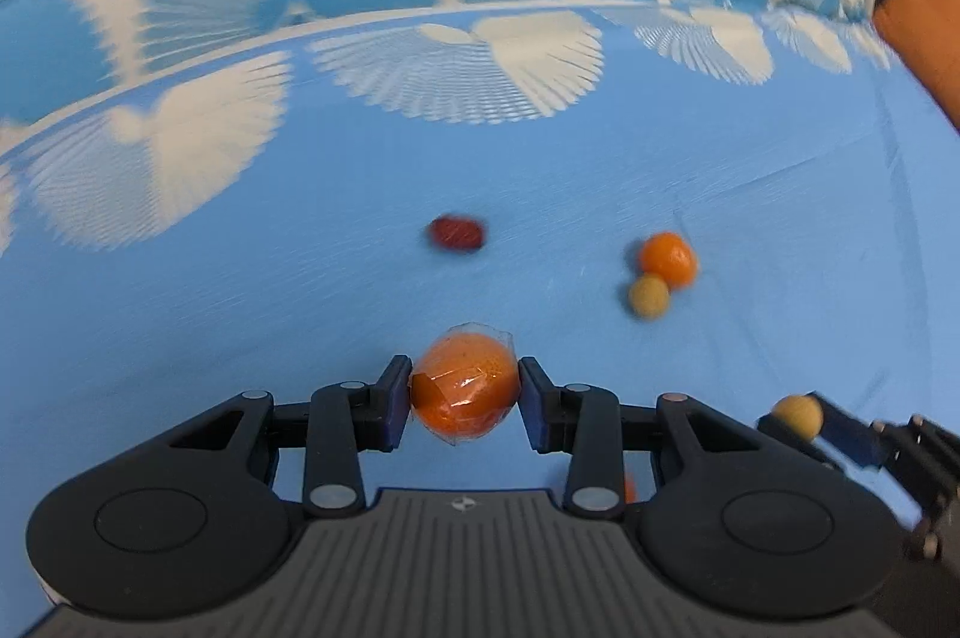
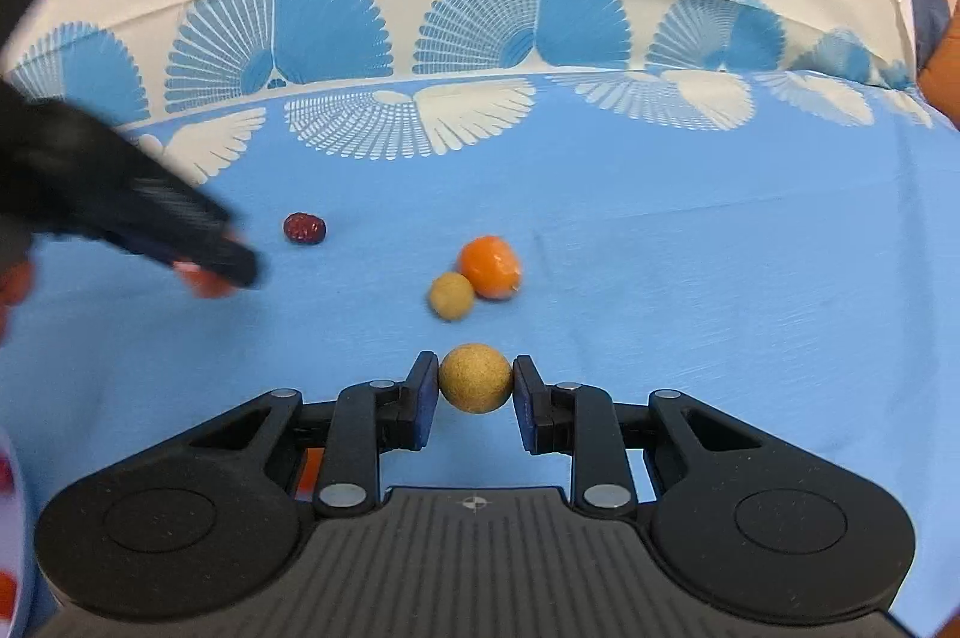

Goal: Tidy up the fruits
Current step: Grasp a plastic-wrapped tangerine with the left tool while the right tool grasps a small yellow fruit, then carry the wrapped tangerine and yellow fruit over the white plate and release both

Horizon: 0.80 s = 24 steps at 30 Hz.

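My left gripper point(image 1: 465, 392) is shut on an orange wrapped in clear film point(image 1: 465, 383), held above the blue cloth. My right gripper point(image 2: 474, 386) is shut on a tan round fruit point(image 2: 475, 377); it also shows at the lower right of the left wrist view point(image 1: 798, 416). On the cloth lie a dark red date point(image 1: 457, 233) point(image 2: 305, 227), another orange point(image 1: 667, 258) point(image 2: 489, 266) and a second tan fruit point(image 1: 648, 297) point(image 2: 451, 296) touching it. The left gripper shows blurred at the left of the right wrist view point(image 2: 204, 272).
A blue tablecloth point(image 2: 720, 308) with white and blue fan patterns covers the table. An orange-brown object point(image 1: 924, 32) stands at the far right edge. A pale plate rim point(image 2: 9, 518) with red and orange bits shows at the lower left.
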### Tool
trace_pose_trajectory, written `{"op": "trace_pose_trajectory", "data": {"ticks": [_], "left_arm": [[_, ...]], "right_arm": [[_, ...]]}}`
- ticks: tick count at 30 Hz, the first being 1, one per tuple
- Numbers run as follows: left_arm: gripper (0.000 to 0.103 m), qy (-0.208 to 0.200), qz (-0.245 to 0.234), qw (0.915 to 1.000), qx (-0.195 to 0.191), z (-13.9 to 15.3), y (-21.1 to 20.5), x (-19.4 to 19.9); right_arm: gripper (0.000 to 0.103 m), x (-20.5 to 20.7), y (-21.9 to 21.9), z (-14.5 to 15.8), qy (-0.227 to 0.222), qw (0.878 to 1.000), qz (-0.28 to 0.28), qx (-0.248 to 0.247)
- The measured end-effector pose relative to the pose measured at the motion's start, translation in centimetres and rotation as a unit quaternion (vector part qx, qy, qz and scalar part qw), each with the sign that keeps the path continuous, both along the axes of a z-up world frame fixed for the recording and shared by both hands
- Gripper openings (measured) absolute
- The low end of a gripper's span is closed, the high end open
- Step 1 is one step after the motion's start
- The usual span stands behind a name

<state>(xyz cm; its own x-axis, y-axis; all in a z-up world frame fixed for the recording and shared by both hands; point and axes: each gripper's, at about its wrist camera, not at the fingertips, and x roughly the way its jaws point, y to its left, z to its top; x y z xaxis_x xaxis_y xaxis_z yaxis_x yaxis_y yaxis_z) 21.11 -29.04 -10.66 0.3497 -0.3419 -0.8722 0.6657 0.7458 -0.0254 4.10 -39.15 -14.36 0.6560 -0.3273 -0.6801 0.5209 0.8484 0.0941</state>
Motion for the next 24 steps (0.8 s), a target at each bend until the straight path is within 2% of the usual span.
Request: {"op": "trace_pose_trajectory", "data": {"ticks": [5, 9, 12, 18, 21, 24], "left_arm": [[0.042, -0.01, 0.054, 0.9983, 0.02, 3.7, 9.1, -4.9], [0.042, -0.02, 0.1, 0.9937, 0.045, 5.8, 15.9, -8.8], [0.042, -0.028, 0.131, 0.9896, 0.051, 7.6, 20.7, -12.2], [0.042, -0.051, 0.178, 0.9824, 0.027, 10.0, 28.0, -18.4], [0.042, -0.058, 0.187, 0.9806, 0.013, 10.3, 30.1, -20.7], [0.042, -0.06, 0.19, 0.98, -0.001, 10.3, 31.5, -22.2]], "right_arm": [[0.028, -5.2, 2.2, 2.8, 0.009, 0.999, 0.03, 0.007], [0.028, -7.5, 7.2, 5.9, -0.003, 0.996, 0.087, 0.017], [0.028, -8.4, 11.8, 7.8, -0.016, 0.988, 0.154, 0.02], [0.028, -10.6, 21.0, 10.7, -0.032, 0.961, 0.275, 0.022], [0.028, -11.9, 24.6, 11.7, -0.031, 0.948, 0.315, 0.004], [0.028, -13.1, 26.7, 12.5, -0.034, 0.943, 0.329, -0.032]]}}
